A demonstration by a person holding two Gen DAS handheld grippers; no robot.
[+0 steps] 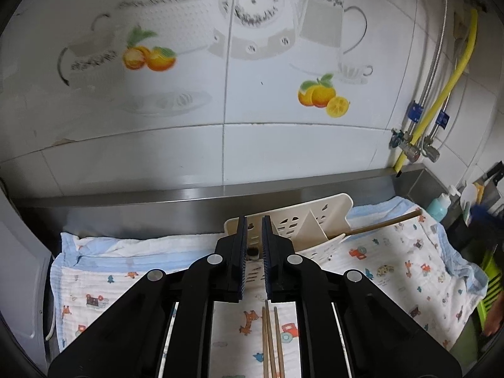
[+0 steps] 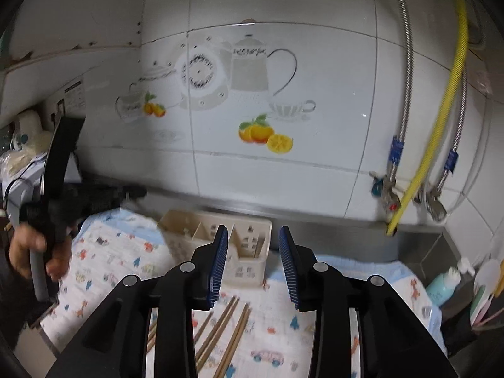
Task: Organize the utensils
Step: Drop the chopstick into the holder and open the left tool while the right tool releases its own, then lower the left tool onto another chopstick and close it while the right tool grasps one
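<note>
My left gripper (image 1: pixel 253 220) hangs above the cream perforated plastic utensil caddy (image 1: pixel 315 220), jaws narrowed to a slim gap with nothing between them. My right gripper (image 2: pixel 253 231) faces that caddy (image 2: pixel 249 245), jaws wide and bare. Brown wooden chopsticks (image 2: pixel 220 324) lie loose on the printed cloth (image 2: pixel 104 261) in front of the caddy.

Both cameras ride low over the counter, looking forward along their claws toward the tiled back wall. The left wrist view sits close to the cream utensil caddy (image 1: pixel 310 220); the right wrist view stands farther back. Both share the caddy, the printed cloth (image 1: pixel 406 271), the chopsticks (image 2: pixel 220 324) and the yellow hose (image 1: pixel 447 85).
</note>
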